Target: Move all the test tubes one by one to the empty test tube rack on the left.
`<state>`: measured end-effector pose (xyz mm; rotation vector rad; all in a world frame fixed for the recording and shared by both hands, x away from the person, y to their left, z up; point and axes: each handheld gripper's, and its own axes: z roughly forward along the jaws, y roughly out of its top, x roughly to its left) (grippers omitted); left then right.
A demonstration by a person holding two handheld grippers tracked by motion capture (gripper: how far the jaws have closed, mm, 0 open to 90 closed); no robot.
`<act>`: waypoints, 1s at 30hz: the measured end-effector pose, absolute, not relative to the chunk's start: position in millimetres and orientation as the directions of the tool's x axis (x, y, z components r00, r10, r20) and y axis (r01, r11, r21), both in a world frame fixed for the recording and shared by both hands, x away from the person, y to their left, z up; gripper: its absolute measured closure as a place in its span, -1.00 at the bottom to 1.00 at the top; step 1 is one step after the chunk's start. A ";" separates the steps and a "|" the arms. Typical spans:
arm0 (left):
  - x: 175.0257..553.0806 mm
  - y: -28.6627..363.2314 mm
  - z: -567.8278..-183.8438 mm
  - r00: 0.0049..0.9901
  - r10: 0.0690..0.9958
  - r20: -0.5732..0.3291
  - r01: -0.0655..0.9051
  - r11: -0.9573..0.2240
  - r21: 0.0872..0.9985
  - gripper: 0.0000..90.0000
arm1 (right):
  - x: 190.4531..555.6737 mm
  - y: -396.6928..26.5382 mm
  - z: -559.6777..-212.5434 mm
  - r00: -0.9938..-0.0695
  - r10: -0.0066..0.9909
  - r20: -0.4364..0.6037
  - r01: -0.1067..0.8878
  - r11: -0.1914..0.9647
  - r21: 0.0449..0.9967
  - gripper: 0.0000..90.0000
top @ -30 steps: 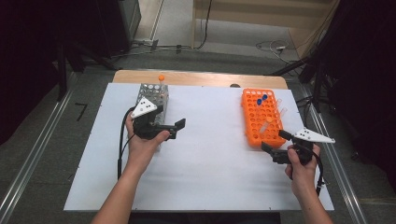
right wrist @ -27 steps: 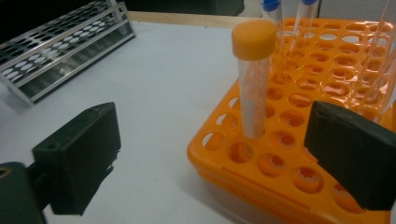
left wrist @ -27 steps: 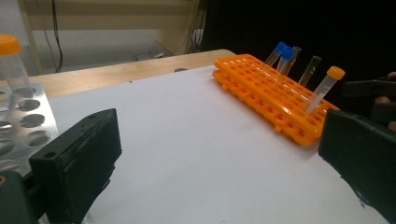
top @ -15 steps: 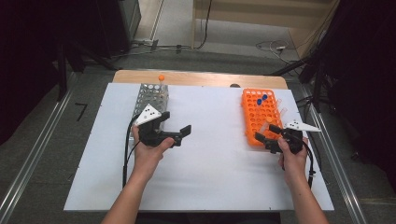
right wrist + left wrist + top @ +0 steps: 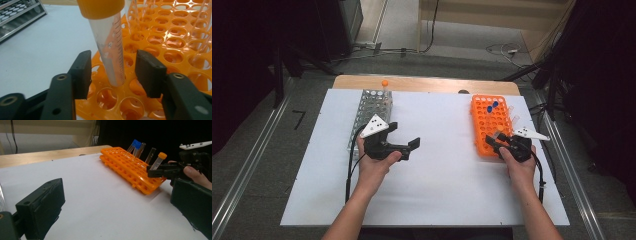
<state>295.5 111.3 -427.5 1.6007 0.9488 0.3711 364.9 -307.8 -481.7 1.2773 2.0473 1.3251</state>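
Standing tube (image 5: 110, 47) between fingers (image 5: 81, 72), untouched

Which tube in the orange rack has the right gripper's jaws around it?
The orange-capped tube at the orange rack's near end. It stands between the right gripper's closing jaws, gaps both sides. The blue-capped tubes and uncapped ones stand farther back.

A white surface (image 5: 442, 190) sits on a wooden tabletop (image 5: 427, 84). A grey metal rack (image 5: 371, 112) stands toward the far left of the white surface. A small orange ball (image 5: 384, 83) rests on the wood just beyond it. Cables (image 5: 502, 49) lie on the floor behind.
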 end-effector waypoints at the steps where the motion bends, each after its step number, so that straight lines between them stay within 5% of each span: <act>1: 295.4 111.6 -427.9 0.617 0.743 -0.259 0.374 0.013 0.927 -1.00 | 365.0 -307.0 -482.3 -0.496 0.857 0.141 0.478 0.134 0.868 0.20; 10: 295.2 108.0 -430.2 0.626 0.739 -0.249 0.383 -0.013 0.924 -1.00 | 359.8 -297.6 -485.1 -0.463 0.884 0.070 0.445 0.163 0.881 0.57; 30: 293.1 103.6 -428.5 0.644 0.723 -0.252 0.382 -0.017 0.924 -0.98 | 346.2 -294.8 -455.1 -0.519 0.852 0.073 0.368 0.146 0.918 0.60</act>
